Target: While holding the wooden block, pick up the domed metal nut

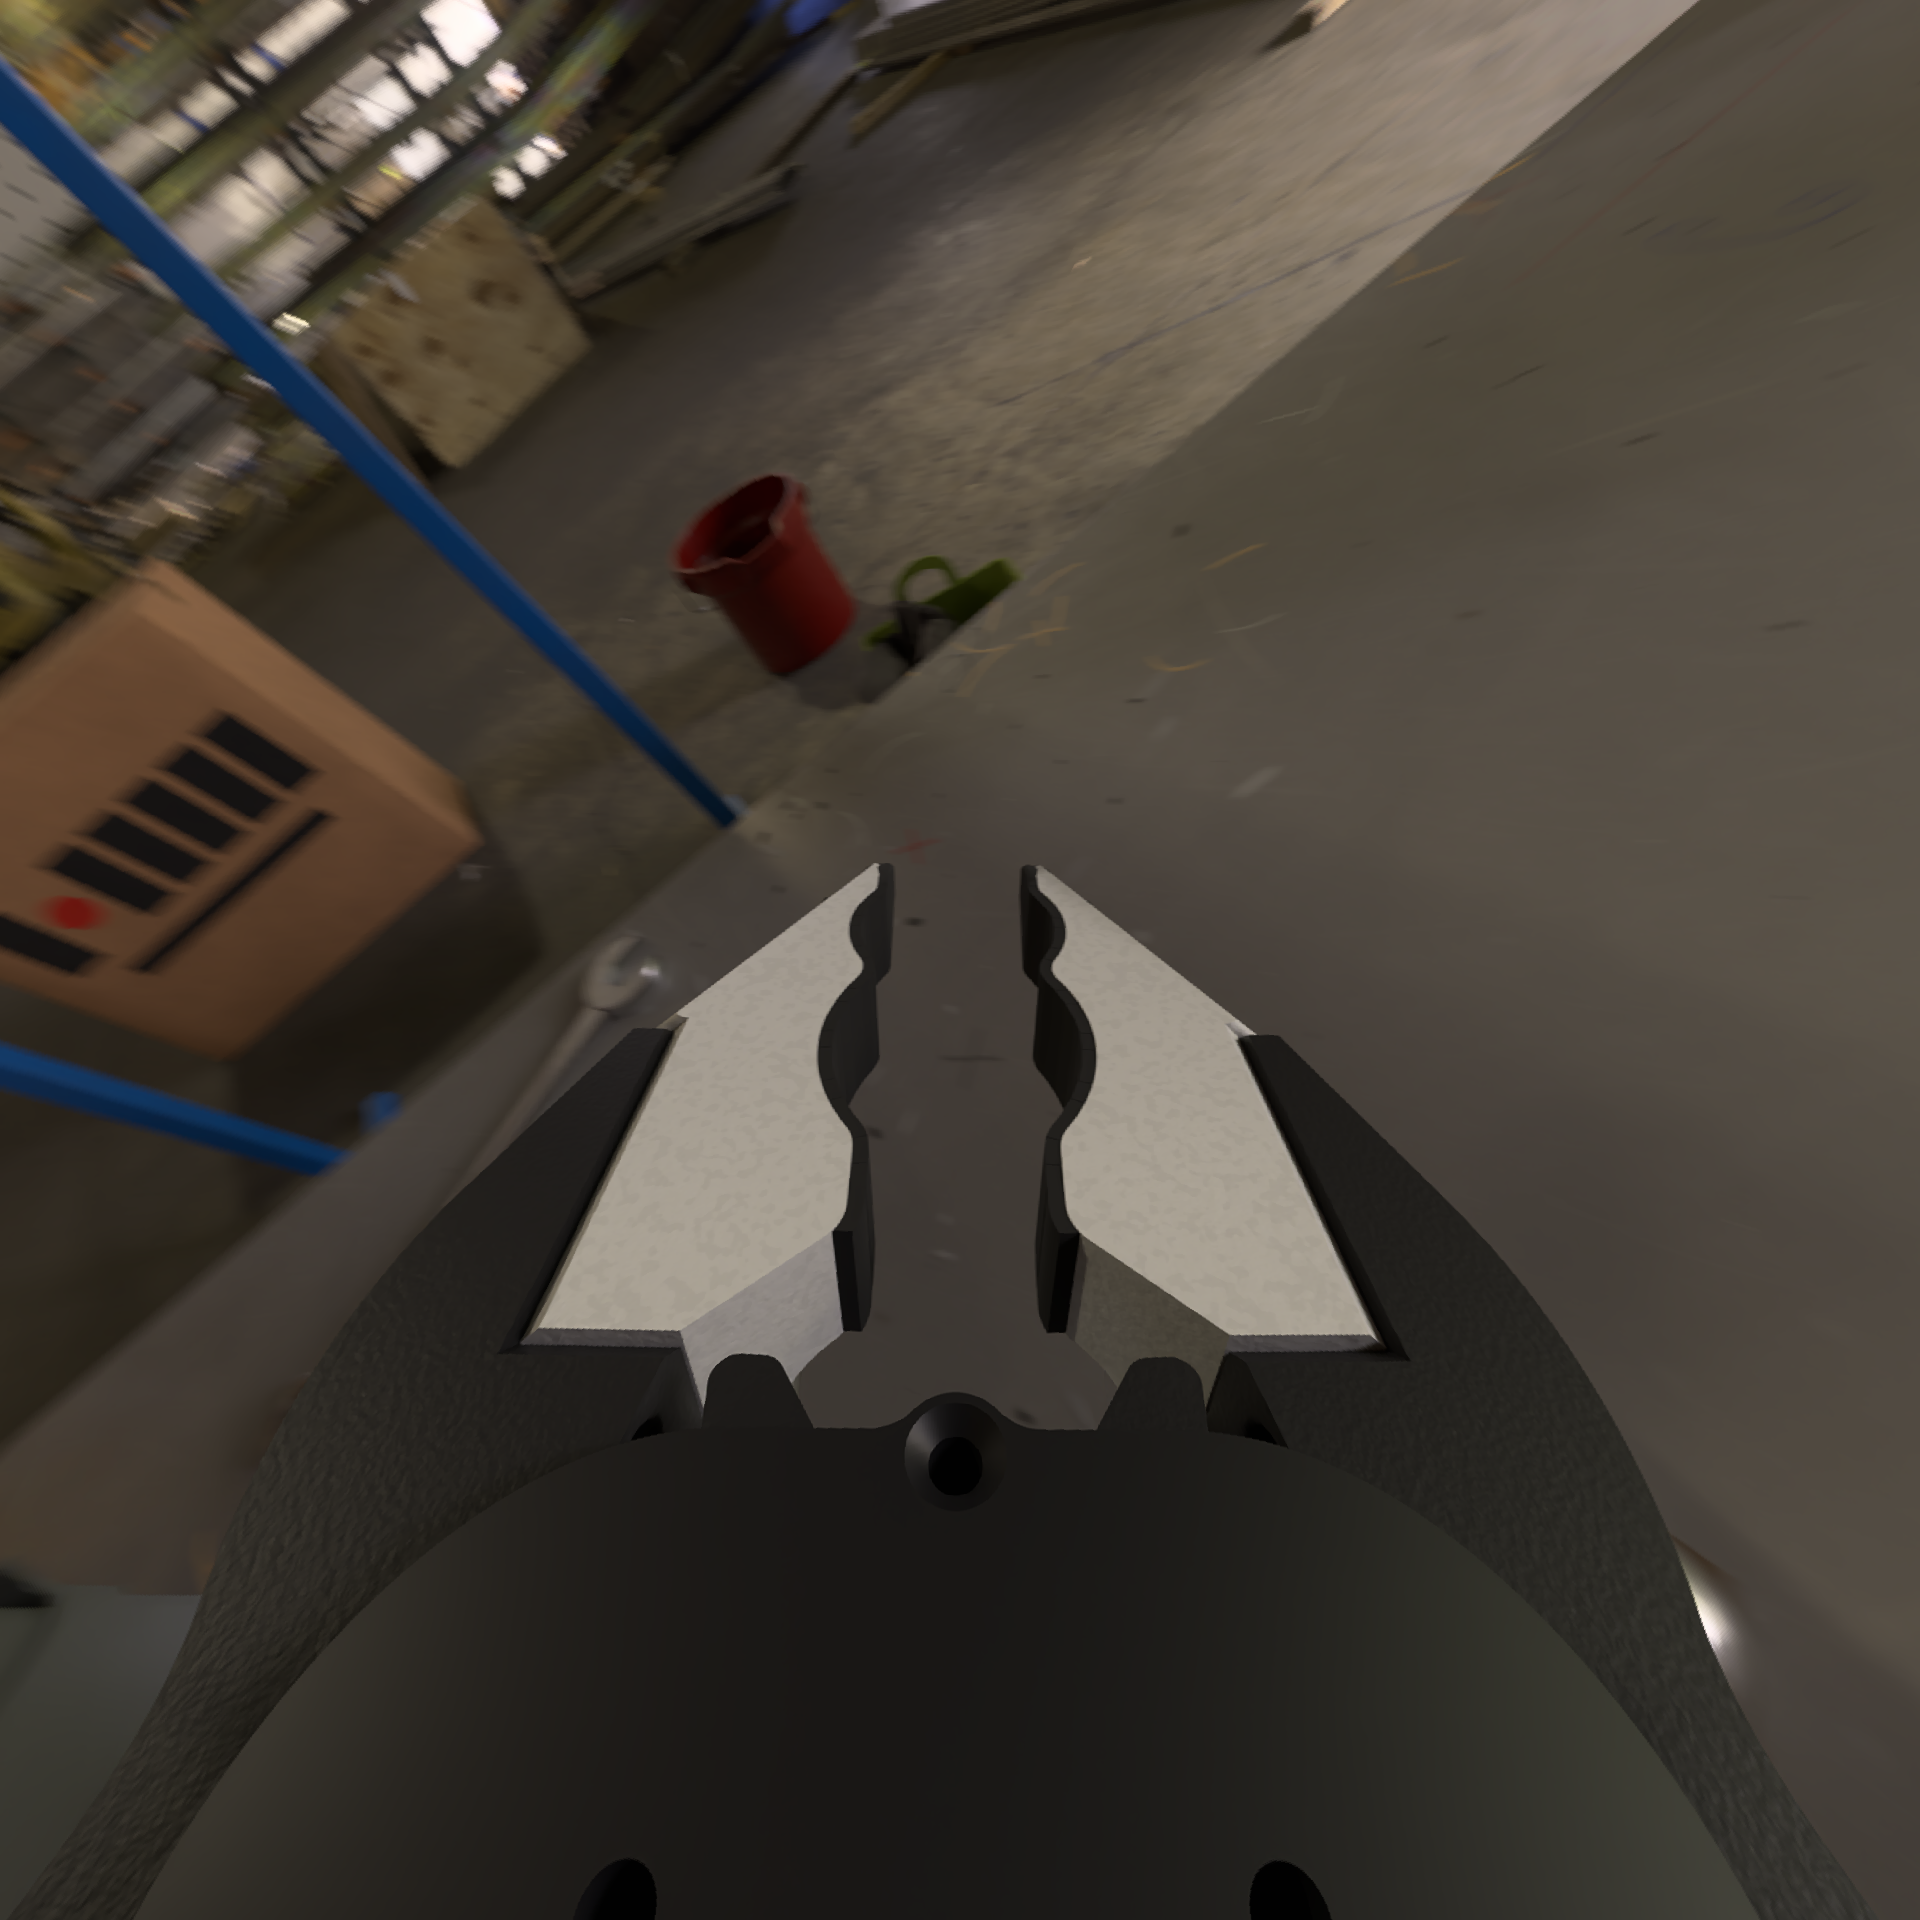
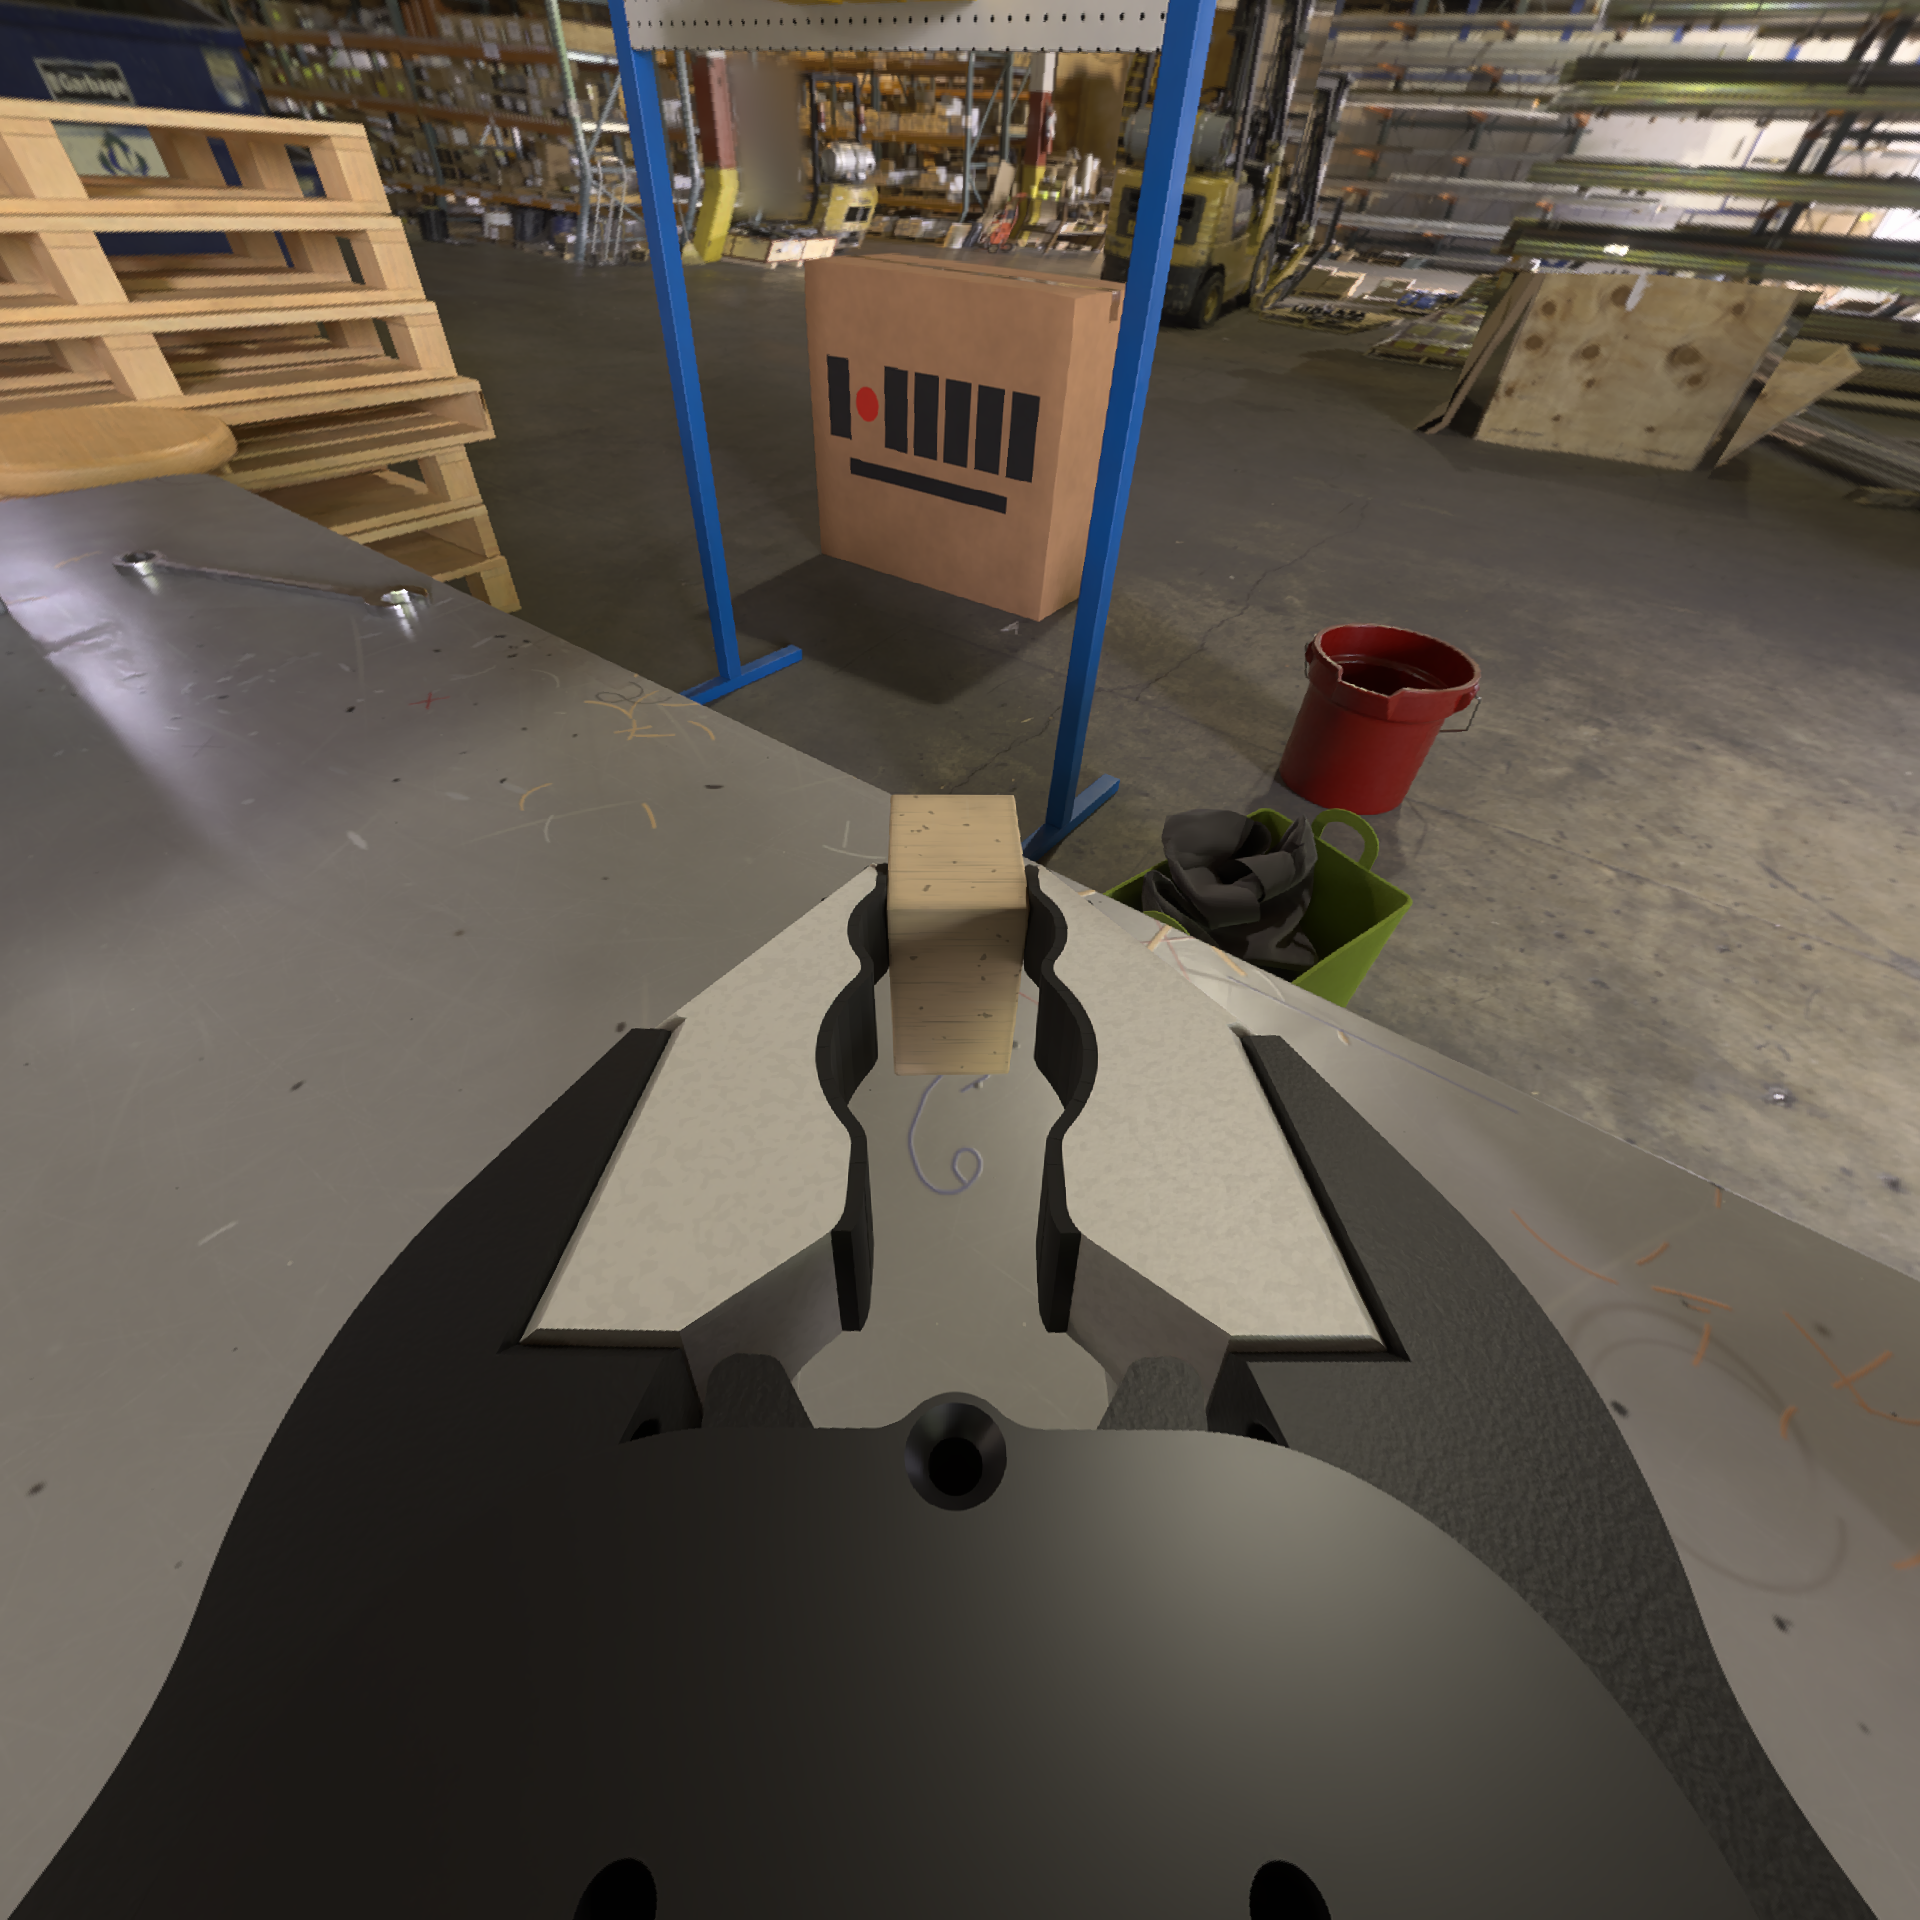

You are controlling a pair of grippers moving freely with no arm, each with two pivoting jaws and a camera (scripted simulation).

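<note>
My right gripper (image 2: 956, 883) is shut on the pale wooden block (image 2: 954, 935), which stands upright between the fingertips above the grey metal table (image 2: 312, 935). My left gripper (image 1: 956, 883) is open with nothing between its fingers, tilted above the same table (image 1: 1455, 935). A shiny rounded metal surface (image 1: 1720, 1631), possibly the domed nut, peeks out at the lower right edge of the left gripper's body and is mostly hidden by it. The nut does not show in the right wrist view.
A steel wrench (image 2: 270, 582) lies on the table's far left and also shows in the left wrist view (image 1: 608, 982). Past the table edge stand a cardboard box (image 2: 956, 436), blue frame posts (image 2: 1112, 468), a red bucket (image 2: 1371, 727), a green tub (image 2: 1340, 925) and wooden pallets (image 2: 229, 312).
</note>
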